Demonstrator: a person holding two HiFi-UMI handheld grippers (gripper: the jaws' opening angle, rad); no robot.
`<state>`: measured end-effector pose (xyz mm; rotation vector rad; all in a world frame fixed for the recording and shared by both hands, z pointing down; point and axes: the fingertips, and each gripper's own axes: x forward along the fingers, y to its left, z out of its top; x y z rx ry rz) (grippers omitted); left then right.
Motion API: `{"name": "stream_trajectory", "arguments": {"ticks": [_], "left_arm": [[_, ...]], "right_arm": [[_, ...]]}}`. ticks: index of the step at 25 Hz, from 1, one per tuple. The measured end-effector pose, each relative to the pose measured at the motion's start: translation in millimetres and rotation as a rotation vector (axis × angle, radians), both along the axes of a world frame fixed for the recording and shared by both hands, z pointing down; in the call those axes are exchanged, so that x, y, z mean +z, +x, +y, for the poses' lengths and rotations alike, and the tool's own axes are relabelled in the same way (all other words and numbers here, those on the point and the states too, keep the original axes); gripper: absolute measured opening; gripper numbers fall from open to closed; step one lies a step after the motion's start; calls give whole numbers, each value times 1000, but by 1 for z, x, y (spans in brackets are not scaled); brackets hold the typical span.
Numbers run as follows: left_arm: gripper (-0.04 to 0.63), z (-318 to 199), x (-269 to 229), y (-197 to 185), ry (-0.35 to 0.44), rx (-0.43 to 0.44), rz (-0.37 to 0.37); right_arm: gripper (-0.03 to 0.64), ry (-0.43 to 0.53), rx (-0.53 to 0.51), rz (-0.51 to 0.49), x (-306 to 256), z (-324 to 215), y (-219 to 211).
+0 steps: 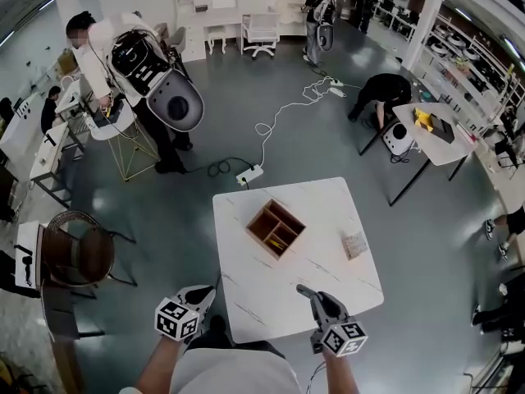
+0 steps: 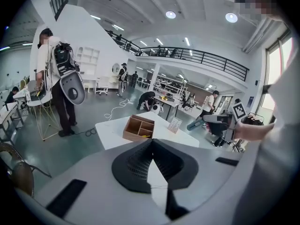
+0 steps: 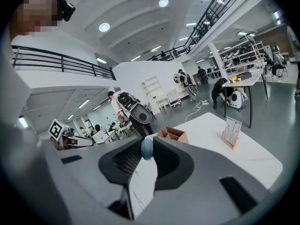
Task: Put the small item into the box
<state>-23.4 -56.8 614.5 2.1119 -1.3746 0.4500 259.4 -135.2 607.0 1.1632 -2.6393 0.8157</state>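
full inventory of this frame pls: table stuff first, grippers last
table: 1, white marbled, centre of the head view
wooden box: 1, brown, divided, mid-table
yellow item: 1, yellow, inside one box compartment
card stand: 1, pale card on a wood base, right part of the table, apart from the box
small ball: 1, blue-grey, between the right gripper's jaws
power strip: 1, white, on the floor beyond the table
chair: 1, brown, on the floor left of the table
person with a backpack rig: 1, white top, far left; more people behind
left gripper: 1, grey-black, jaws together, empty
right gripper: 1, grey-black, shut on the small ball
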Motion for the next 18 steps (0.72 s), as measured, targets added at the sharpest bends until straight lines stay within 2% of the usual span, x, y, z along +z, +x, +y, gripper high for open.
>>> {"name": "stream_trajectory", "arguments": {"ticks": [9,18], "left_arm": [[14,-37,13,-14,-7,62,16],[14,-89,20,-45,-1,183,29]], "right_arm": [[83,-15,43,44,14,-21,-15],[83,-27,162,99,11,-42,-34]]}}
